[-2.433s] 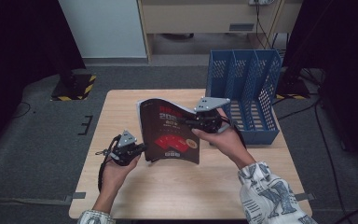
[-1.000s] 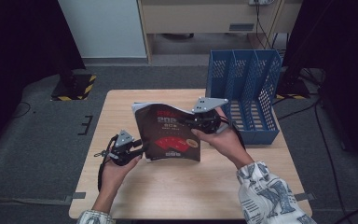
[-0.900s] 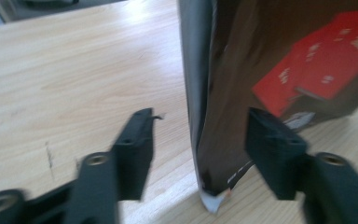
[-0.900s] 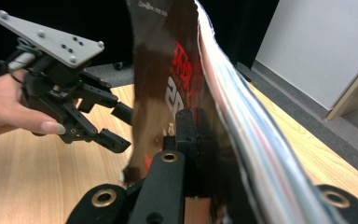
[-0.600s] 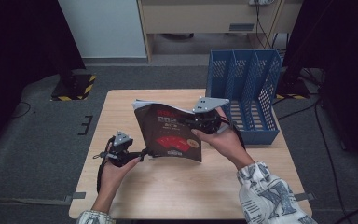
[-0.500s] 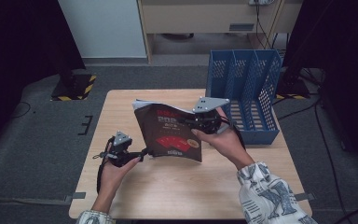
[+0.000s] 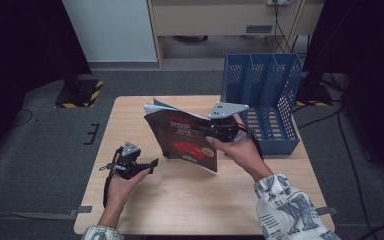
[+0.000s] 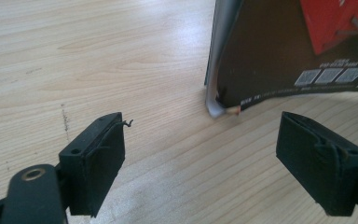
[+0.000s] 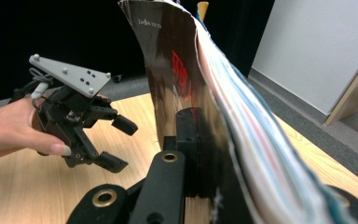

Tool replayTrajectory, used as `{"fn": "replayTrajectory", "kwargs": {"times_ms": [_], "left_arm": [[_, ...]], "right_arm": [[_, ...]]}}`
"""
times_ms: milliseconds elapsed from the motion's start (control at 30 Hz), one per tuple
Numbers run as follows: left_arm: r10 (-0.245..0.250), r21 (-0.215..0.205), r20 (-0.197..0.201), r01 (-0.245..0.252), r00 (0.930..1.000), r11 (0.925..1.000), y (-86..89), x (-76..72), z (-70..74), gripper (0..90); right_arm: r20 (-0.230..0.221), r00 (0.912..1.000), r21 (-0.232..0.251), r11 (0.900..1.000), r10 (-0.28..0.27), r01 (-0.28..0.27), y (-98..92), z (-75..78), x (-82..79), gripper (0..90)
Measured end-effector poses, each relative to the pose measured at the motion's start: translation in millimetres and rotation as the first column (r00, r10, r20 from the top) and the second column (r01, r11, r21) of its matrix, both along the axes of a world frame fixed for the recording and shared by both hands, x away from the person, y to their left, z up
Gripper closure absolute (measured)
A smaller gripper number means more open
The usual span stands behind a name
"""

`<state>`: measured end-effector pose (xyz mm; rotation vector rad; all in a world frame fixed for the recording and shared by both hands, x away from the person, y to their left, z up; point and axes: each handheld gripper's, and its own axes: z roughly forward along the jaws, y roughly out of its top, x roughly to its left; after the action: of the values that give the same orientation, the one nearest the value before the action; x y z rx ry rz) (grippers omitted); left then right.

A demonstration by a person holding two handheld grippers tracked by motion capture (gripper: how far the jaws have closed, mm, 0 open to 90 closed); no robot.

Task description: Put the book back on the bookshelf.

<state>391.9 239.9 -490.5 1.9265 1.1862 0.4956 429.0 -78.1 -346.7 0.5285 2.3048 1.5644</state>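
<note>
— Where's the magazine [image 7: 185, 140]?
— Mid-tabletop [image 7: 130, 115], standing on its lower corner, pinched in my right gripper [image 7: 219, 131]. My left gripper [image 7: 147, 165] sits spread, just apart.
— Risk?
— One-sided grip: the floppy pages could sag and slip.

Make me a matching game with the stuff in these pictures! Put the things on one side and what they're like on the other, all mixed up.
Things:
1. left gripper
2. right gripper
3. magazine
4. file rack

What they are like:
A. blue, with upright dividers, standing at the table's far right
B. shut on the dark cover
C. held up on its edge, one bottom corner touching the table
D. open, with nothing between its jaws

Right pairs: 1-D, 2-B, 3-C, 4-A
</note>
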Motion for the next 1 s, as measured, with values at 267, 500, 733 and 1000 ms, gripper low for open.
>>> {"fn": "replayTrajectory", "kwargs": {"times_ms": [267,500,733,1000], "left_arm": [[0.007,0.027,-0.014,-0.007,0.9999,0.9996,-0.4,2.0,-4.8,7.6],[0.027,0.045,-0.038,-0.025,0.9989,0.9987,2.5,3.4,-11.9,6.5],[0.043,0.058,-0.05,-0.04,0.9978,0.9975,4.2,4.2,-16.2,6.5],[0.072,0.095,-0.059,-0.066,0.9957,0.9933,6.9,5.6,-21.4,6.5]], "right_arm": [[-0.006,0.9998,0.009,1.0,-0.021,0.021,-2.8,3.9,1.3,87.1],[-0.008,0.9991,0.019,0.999,-0.041,0.041,-2.7,10.8,1.0,87.1],[-0.012,0.9976,0.017,0.997,-0.068,0.069,-3.3,16.8,2.0,87.1],[-0.017,0.9964,0.037,0.996,-0.083,0.084,-6.3,21.8,3.0,87.1]]}}
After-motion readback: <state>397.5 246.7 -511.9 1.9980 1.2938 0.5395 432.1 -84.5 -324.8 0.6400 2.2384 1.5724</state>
